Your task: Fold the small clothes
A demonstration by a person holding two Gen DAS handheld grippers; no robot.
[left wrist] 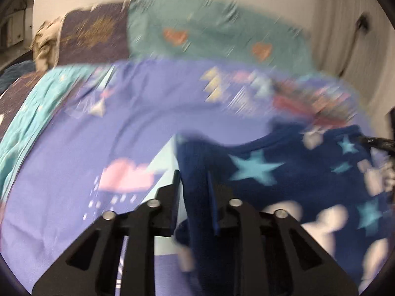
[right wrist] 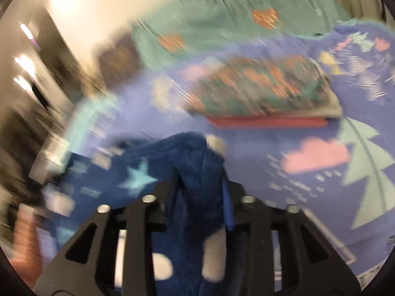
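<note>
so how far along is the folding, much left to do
One stack of folded clothes already sits on the purple bedspread, so some looks done. In hand: the navy star-print garment, pinched by the left hand-held gripper and the right hand-held gripper, lifted and not yet folded. Left: fold it and add it to the stack. The frames are blurred, and I see no other loose clothes.

No legible text — only blur.

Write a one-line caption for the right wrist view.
Right gripper shut on a navy star-print garment above a lilac bedspread, folded clothes behind; motion-blurred.
</note>
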